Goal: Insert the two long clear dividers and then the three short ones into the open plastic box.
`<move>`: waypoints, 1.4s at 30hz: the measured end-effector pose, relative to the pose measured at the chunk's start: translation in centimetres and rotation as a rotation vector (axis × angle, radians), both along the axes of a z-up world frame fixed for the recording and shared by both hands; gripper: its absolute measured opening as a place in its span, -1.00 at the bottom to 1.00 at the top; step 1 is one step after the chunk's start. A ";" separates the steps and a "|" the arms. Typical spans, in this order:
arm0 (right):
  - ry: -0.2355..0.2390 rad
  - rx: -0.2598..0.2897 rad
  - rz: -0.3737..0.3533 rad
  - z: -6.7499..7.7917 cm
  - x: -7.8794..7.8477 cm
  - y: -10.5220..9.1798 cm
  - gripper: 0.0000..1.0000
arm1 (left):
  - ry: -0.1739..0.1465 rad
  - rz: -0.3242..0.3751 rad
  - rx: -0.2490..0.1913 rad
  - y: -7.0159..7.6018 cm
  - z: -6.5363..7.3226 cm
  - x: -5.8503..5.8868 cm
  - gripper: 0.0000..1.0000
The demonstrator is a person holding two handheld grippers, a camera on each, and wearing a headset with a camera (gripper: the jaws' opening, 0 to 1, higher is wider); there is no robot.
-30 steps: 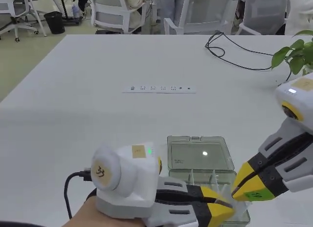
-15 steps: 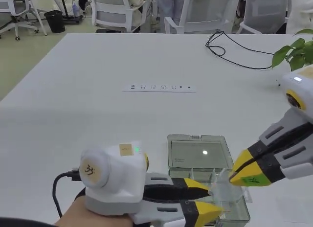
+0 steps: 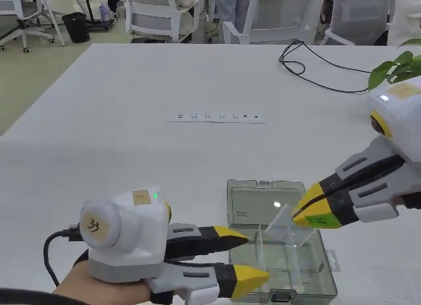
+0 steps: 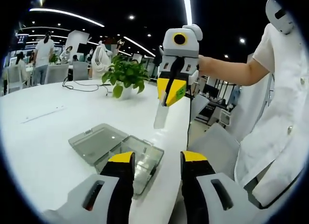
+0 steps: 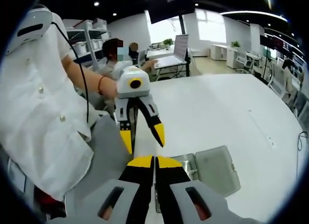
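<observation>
The open clear plastic box (image 3: 309, 279) lies near the table's front edge, its lid (image 3: 266, 203) folded back flat. Clear dividers (image 3: 260, 251) stand upright inside it. My right gripper (image 3: 301, 217) comes in from the right and is shut on a clear divider (image 3: 286, 229), held tilted just above the box. In the left gripper view the same divider (image 4: 161, 117) hangs from the right gripper (image 4: 171, 96) over the box (image 4: 145, 159). My left gripper (image 3: 247, 258) is open and holds nothing, its yellow fingertips (image 3: 253, 277) at the box's left side.
A white power strip (image 3: 215, 117) lies mid-table. A black cable (image 3: 309, 71) loops at the back right beside a potted plant (image 3: 395, 67). Office chairs (image 3: 154, 16) stand beyond the far table edge.
My left gripper has drawn back to the left, away from the box's front corner. The right gripper has lifted the divider up and leftward over the box.
</observation>
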State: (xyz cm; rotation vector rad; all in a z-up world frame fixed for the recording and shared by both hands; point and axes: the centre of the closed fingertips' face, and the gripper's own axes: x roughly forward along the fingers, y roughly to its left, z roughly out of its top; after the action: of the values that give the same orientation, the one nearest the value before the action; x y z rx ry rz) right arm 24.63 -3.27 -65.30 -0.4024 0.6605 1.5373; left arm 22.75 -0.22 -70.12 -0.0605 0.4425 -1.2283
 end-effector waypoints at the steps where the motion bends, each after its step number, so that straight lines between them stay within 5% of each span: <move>1: -0.002 0.000 -0.001 -0.1 0.1 0.1 -0.95 | -0.002 0.007 0.006 0.3 -0.2 0.1 -0.20; 20: -0.040 -0.068 -0.014 -5.0 2.2 2.2 -0.95 | -0.007 0.030 0.080 2.7 -2.9 0.5 0.47; 32: -0.043 -0.110 -0.026 -8.9 2.8 2.7 -0.95 | 0.022 0.035 0.099 2.8 -4.7 0.0 0.68; 42: -0.035 -0.108 -0.047 -10.2 3.4 2.7 -0.95 | 0.044 0.043 0.095 3.1 -5.2 -0.1 0.77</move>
State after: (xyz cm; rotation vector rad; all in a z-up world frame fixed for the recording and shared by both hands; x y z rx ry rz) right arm 27.99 -0.55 -75.46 -0.4908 0.7229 1.4514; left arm 22.63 2.84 -75.30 -0.0158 0.5349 -1.1640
